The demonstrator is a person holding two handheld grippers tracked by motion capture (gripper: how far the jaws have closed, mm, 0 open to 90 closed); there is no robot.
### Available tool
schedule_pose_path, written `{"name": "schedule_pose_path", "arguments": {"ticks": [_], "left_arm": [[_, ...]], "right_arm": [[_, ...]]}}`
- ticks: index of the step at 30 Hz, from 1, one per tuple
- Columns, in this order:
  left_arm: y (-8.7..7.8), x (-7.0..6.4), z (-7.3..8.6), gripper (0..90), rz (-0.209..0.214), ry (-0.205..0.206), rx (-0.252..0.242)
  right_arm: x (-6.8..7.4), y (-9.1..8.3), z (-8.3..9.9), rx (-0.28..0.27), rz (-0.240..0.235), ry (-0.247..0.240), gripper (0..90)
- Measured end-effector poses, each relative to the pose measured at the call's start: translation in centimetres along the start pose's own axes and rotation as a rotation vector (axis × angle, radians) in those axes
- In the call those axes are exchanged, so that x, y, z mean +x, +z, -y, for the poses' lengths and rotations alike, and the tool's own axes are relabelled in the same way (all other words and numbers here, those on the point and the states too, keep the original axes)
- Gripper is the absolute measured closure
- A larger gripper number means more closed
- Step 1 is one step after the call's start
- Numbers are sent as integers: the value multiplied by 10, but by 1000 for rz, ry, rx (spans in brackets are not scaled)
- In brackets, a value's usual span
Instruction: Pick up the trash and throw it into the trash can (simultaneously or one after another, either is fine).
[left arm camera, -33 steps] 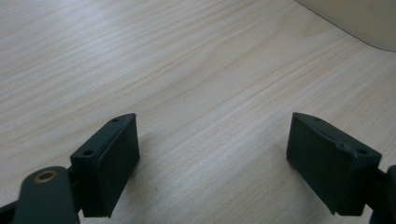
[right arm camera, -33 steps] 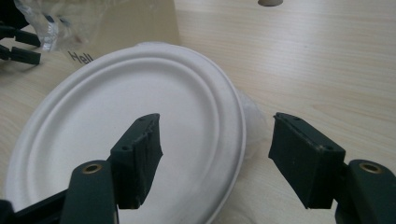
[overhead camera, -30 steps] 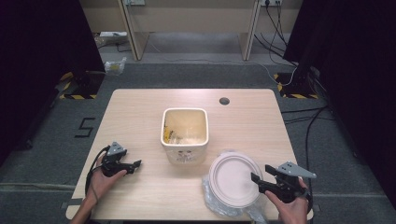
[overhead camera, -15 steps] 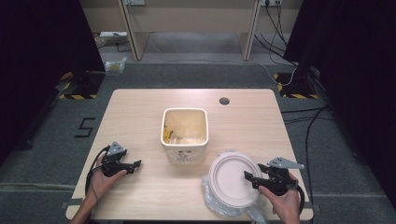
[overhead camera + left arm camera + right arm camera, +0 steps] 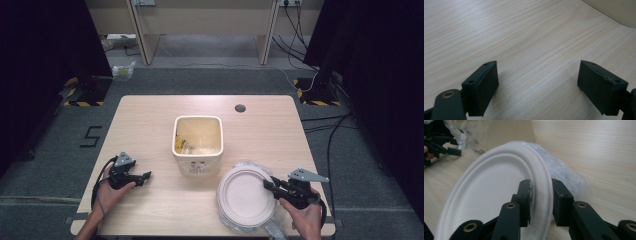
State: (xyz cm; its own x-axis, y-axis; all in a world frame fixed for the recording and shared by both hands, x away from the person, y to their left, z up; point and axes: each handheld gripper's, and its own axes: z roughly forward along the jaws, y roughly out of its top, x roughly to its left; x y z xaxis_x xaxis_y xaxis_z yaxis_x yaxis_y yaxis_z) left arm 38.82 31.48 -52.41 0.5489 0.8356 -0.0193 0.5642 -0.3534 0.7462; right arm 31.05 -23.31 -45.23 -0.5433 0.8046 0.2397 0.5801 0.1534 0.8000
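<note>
A white paper plate (image 5: 246, 195) lies on crumpled clear plastic wrap (image 5: 274, 231) at the table's front right. My right gripper (image 5: 267, 185) reaches in from the right, and its jaws straddle the plate's near rim. Seen from the right gripper view, the two jaws press on either side of the plate (image 5: 494, 195) rim, so the right gripper (image 5: 541, 187) is shut on it. My left gripper (image 5: 145, 175) rests at the front left on bare wood. It stands open (image 5: 537, 82) with nothing between its jaws.
A cream square bin (image 5: 197, 165) holding yellowish scraps stands mid-table, between the grippers; its corner (image 5: 614, 10) shows in the left gripper view. A small round hole (image 5: 240, 108) sits near the table's far edge. Clear wrap (image 5: 566, 175) bulges under the plate.
My right gripper has slid left from the table's right edge onto the plate's rim and come together on it. The left gripper has stayed where it was.
</note>
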Motion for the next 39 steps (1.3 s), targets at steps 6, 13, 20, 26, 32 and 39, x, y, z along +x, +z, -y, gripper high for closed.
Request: {"name": "schedule_pose_path", "arguments": {"ticks": [6, 13, 20, 26, 32, 39], "left_arm": [[0, 0, 0, 161, 1, 0, 1], [0, 0, 0, 161, 1, -1, 1], [0, 0, 0, 161, 1, 0, 2], [0, 0, 0, 161, 0, 2, 1], [0, 0, 0, 161, 0, 4, 3], [0, 0, 0, 161, 0, 0, 0]], "right_arm": [[0, -3, -1, -27, -35, 13, 747], [0, -7, -4, -80, -124, 50, 788], [3, -13, -14, -139, -195, 43, 823], [8, -17, -24, -181, -269, 43, 855], [12, -17, -29, -208, -350, 53, 857], [13, -20, -36, -234, -375, 54, 857]]}}
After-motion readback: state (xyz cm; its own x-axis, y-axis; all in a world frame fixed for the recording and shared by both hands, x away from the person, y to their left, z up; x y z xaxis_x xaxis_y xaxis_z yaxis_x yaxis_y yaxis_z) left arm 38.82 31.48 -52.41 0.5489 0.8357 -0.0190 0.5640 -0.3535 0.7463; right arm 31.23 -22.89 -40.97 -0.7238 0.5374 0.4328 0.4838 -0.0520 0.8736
